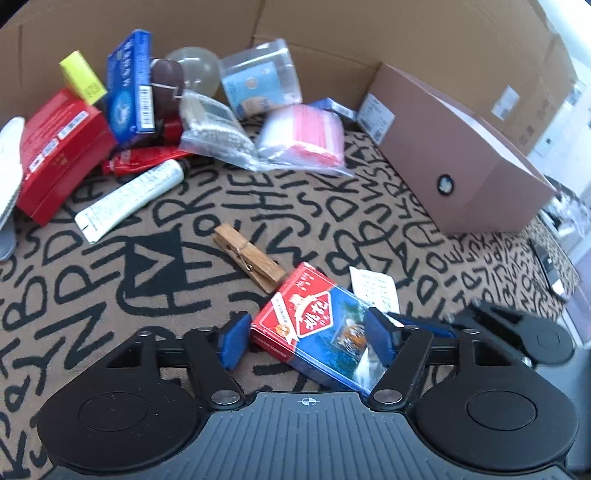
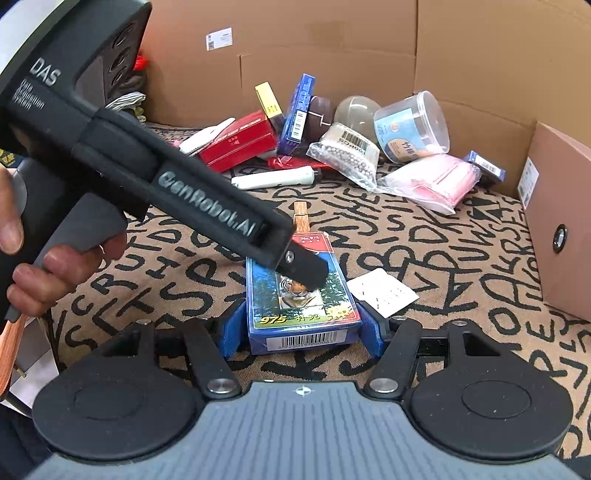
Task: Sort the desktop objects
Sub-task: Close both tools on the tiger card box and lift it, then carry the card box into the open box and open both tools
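**— Where do I stand with the sorting?**

— Early, by my reckoning. Nearest you, the playing-card box (image 2: 303, 314) sits between both tools. Your right gripper (image 2: 301, 332) has its blue pads against the two long sides of the box, so it looks clamped on it at about half its spread. Your left gripper (image 1: 308, 338) straddles the other end, but its jaws stand loose: one pad is clear of the red edge, so it holds nothing.

**— And the box itself?**

— Low over the lettered cloth (image 1: 147, 258), near its front edge. I cannot tell whether it rests on the cloth or is lifted a little. It has not gone anywhere that looks like a sorted place.

**— What is left?**

— Nearly everything. Just beyond the cards lie a wooden clothespin (image 1: 249, 258) and a white paper slip (image 1: 375, 288), both loose. Farther back the heap is unsorted: a white tube (image 1: 129, 199), a red box (image 1: 62, 147), a bag of beads (image 1: 218, 133), pink zip bags (image 1: 303, 136) and a clear tub (image 1: 258, 81), all jumbled against the cardboard wall (image 1: 332, 29). The pinkish carton (image 1: 454, 147) on your right stands closed.
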The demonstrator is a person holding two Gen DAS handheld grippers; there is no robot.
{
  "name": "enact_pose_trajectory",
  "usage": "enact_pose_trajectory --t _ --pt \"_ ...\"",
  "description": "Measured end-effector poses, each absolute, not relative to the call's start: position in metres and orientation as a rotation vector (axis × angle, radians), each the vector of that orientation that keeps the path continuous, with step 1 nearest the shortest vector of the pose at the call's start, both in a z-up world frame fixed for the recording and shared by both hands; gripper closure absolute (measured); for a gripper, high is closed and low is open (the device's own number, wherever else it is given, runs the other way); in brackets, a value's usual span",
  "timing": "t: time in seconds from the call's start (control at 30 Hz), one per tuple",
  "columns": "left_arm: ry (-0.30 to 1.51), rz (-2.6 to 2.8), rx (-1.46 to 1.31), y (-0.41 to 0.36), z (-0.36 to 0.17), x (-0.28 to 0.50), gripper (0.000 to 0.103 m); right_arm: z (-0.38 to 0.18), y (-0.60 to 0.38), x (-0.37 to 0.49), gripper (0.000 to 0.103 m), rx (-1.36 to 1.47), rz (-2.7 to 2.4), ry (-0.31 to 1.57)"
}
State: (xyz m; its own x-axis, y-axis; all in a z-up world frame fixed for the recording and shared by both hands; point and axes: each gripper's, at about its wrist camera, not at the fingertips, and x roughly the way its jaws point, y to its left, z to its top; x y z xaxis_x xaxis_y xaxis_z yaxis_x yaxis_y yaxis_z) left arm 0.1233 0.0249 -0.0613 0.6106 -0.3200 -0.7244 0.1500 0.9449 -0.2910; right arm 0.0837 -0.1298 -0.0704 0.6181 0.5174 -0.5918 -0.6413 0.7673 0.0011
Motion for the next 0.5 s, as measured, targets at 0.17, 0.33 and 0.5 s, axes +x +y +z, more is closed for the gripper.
enact_pose_trajectory --t 0.17,0.33,0.5 --pt "0.853 -0.267 -0.221 0.023 -0.057 0.121 0.042 -0.067 -0.134 0.081 0.036 -0.216 0.659 0.599" --pt "0.806 -0.28 -0.213 0.017 -0.04 0.121 0.043 -0.053 -0.141 0.079 0.036 -0.225 0.639 0.55" --pt "0.749 -0.315 -0.192 0.001 -0.014 0.132 0.043 -0.031 -0.153 0.082 0.036 -0.241 0.596 0.484"
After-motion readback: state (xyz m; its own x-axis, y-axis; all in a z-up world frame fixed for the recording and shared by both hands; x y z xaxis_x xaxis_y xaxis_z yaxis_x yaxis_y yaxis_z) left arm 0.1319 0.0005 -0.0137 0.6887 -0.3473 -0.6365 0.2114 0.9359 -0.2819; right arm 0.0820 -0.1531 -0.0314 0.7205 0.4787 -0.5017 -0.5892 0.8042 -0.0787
